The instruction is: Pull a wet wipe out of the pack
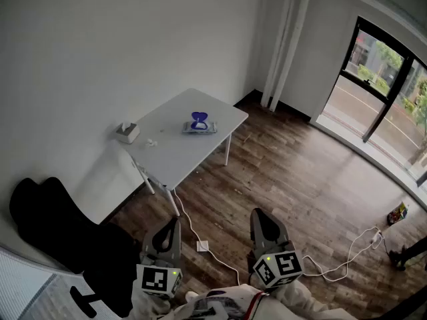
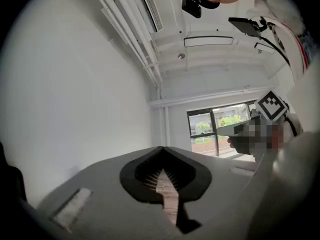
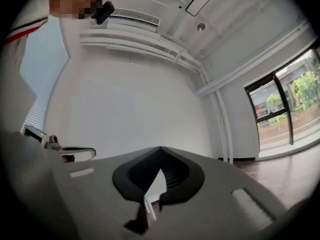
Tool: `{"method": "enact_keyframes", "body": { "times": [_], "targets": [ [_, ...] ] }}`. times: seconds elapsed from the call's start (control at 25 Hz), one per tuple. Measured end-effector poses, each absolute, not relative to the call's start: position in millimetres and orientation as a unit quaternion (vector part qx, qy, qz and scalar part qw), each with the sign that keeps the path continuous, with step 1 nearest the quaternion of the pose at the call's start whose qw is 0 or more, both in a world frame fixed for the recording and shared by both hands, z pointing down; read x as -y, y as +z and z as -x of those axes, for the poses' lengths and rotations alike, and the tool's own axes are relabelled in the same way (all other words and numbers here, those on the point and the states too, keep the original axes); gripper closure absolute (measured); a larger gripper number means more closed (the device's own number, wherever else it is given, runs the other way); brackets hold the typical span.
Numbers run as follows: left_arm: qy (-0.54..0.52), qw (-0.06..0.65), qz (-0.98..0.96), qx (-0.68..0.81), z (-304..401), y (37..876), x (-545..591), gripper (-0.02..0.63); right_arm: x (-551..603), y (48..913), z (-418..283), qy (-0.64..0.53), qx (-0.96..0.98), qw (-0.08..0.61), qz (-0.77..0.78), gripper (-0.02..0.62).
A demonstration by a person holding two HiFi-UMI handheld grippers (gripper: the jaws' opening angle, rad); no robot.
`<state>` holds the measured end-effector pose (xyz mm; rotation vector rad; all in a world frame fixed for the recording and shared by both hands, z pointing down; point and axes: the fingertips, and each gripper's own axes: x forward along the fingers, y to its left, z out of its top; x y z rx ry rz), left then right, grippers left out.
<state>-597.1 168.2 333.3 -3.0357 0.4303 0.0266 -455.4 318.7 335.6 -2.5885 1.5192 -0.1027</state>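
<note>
- The left tool (image 1: pixel 175 223) and the right tool (image 1: pixel 260 215) are being cut off by the bottom edge of the head view. Only their grey bodies and marker cubes are showing, above a bit of pale sleeve.
- Both tools are hanging over the wooden floor (image 1: pixel 300 179), well apart from the tabletop (image 1: pixel 177 157).
- In the left gripper view, the left tool's jaws are pressing together at the tip with nothing between them.
- In the right gripper view, the right tool's jaws are likewise meeting tip to tip, closed on nothing.
- Neither gripper view is showing the tabletop. Both are looking at white wall, ceiling and a window.
- The wet wipe pack (image 1: pixel 199 127) is lying flat on the tabletop, toward its right corner and clear of the edges.
- Its blue lid (image 1: pixel 199 118) is standing open. The pack is too small to tell whether a wipe is sticking out.
- A small grey box (image 1: pixel 127 133) is sitting at the tabletop's left corner with something pale showing at its top. What it is holding cannot be made out.
- A tiny white scrap (image 1: pixel 150 141) is lying just beside that box, too small to identify.
- A black chair (image 1: pixel 53 225) is running out of the view at lower left.
- A white cable (image 1: pixel 223 264) is trailing across the floor between the two tools.
</note>
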Motion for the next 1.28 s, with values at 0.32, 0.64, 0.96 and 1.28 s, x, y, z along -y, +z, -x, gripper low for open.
{"method": "enact_keyframes", "body": {
  "times": [0.32, 0.64, 0.96, 1.28],
  "targets": [
    [0.028, 0.047, 0.997, -0.052, 441, 320, -293, 0.603, -453, 334, 342, -0.012, -0.432, 0.076, 0.898, 0.592],
    [0.033, 0.044, 0.998, 0.008, 352, 324, -374, 0.603, -555, 349, 286, -0.027, -0.37, 0.087, 0.924, 0.591],
    [0.034, 0.04, 0.997, 0.051, 302, 339, -438, 0.604, -631, 367, 267, -0.042, -0.329, 0.078, 0.94, 0.591],
    [0.035, 0.045, 0.992, 0.117, 263, 347, -486, 0.603, -687, 369, 256, -0.032, -0.257, 0.078, 0.963, 0.591]
  ]
}}
